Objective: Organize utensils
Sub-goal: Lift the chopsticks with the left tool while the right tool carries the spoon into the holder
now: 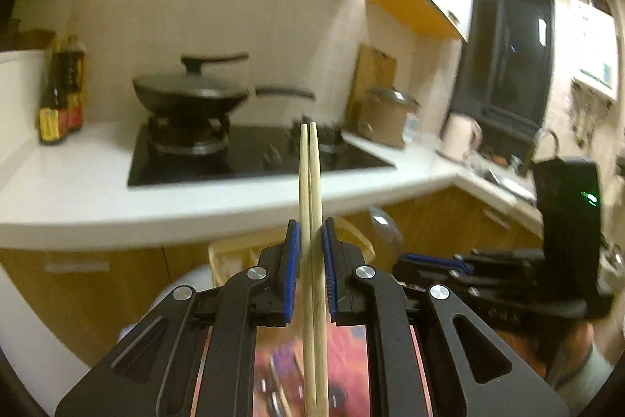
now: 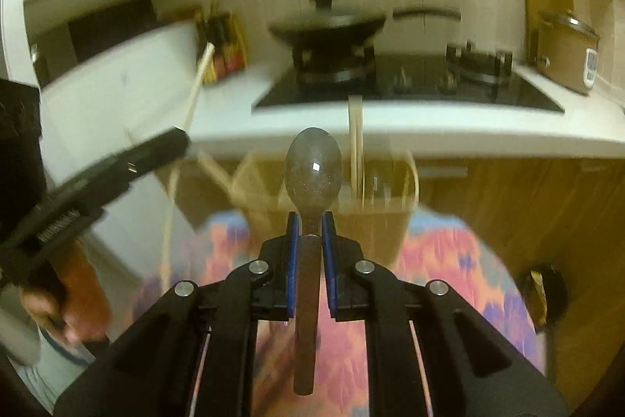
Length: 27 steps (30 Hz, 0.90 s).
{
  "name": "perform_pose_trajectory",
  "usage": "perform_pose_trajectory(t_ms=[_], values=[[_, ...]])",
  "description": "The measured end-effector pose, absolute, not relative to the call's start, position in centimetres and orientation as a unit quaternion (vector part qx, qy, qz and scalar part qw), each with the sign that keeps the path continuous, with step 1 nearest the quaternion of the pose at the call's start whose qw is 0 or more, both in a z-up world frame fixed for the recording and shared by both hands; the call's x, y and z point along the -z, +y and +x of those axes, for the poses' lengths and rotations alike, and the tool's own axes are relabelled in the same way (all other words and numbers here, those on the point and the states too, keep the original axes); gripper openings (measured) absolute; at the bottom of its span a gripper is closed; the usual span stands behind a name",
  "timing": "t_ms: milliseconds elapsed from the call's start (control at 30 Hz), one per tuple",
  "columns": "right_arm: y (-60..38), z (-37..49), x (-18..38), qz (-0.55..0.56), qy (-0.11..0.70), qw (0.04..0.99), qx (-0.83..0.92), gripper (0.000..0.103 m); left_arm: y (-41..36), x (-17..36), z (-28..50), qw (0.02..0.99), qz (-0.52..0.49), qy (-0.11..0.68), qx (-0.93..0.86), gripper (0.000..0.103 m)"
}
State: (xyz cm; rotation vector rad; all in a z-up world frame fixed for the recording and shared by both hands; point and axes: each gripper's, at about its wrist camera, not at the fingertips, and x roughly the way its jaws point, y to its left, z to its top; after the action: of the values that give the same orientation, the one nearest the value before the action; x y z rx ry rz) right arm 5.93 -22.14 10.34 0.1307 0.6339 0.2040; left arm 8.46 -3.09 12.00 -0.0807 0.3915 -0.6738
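Between the blue pads of the left gripper (image 1: pixel 311 233) a pair of chopsticks (image 1: pixel 310 182) is clamped, tips pointing forward. The right gripper (image 2: pixel 311 221) pinches a metal spoon (image 2: pixel 312 170) by its handle, bowl outward. Just beyond, a divided wooden holder (image 2: pixel 384 221) stands on a patterned cloth (image 2: pixel 449 260) with chopsticks already upright in its right compartment. My judgement: sorting is partway, both held pieces not yet placed. Farther off, the bottles (image 1: pixel 60 92) have yellow labels, but blur makes them unreadable.

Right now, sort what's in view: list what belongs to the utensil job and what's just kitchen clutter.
Job: chopsticks in left gripper; spoon in right gripper; utensil holder.
Clutter: wok, sauce bottles, rice cooker.
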Motion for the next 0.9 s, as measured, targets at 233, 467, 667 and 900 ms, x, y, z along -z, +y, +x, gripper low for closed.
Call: perform_pose_trajectory(t_ms=[233,467,667,900], values=[[-22.0,9.7,-11.9,0.093,0.209,0.968,-0.105,0.009,-4.3,-12.7,12.4,0.956,-0.093,0.106,0.257,0.01],[-21.8,13.1,-11.3,0.094,0.159,0.982,-0.044,0.009,-4.6,-11.4,13.7,0.974,-0.094,0.057,0.197,0.01],[-21.4,15.4,-9.3,0.089,0.156,0.984,-0.019,0.009,-4.6,-10.0,14.3,0.98,-0.081,0.048,0.177,0.01],[-22.0,15.1,-8.0,0.103,0.18,0.978,-0.032,0.013,-3.5,-9.2,13.9,0.977,-0.075,0.062,0.191,0.015]])
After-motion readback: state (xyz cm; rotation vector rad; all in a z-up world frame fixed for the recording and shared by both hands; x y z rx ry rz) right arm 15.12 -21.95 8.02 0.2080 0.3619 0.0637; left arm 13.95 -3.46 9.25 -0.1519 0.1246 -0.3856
